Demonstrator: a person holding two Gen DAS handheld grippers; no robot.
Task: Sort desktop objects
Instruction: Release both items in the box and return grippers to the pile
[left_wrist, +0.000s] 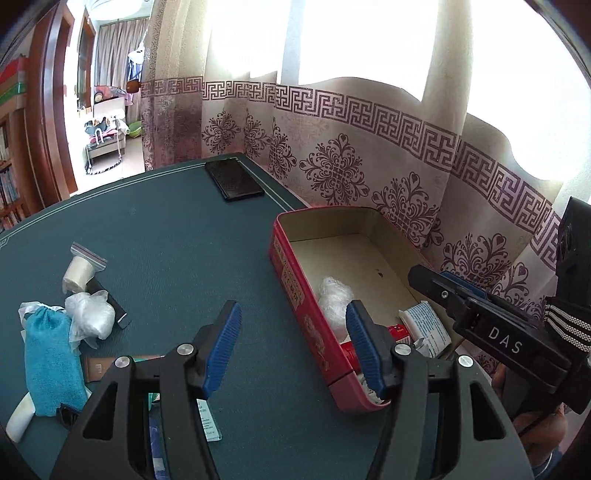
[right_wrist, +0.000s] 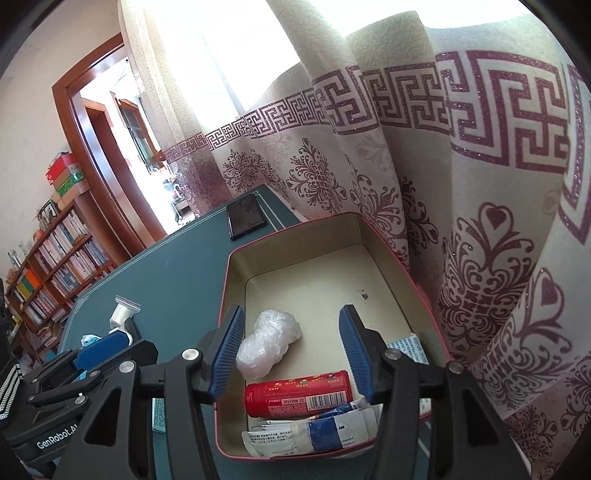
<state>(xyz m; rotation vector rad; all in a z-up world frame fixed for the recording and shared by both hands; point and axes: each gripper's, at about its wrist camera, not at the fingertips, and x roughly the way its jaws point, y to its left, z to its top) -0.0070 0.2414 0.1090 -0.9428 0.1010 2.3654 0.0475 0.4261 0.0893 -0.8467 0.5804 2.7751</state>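
A red tin box stands open on the green table, also in the right wrist view. Inside lie a clear plastic bundle, a red tube and paper packets. My right gripper is open and empty, above the box's near end; it also shows in the left wrist view. My left gripper is open and empty over the table at the box's left wall. Left of it lie a blue pouch, a white plastic bundle and a bagged white roll.
A black phone lies at the table's far edge. A patterned curtain hangs close behind the box. A brown card and leaflets lie under my left gripper. A bookshelf stands by the doorway.
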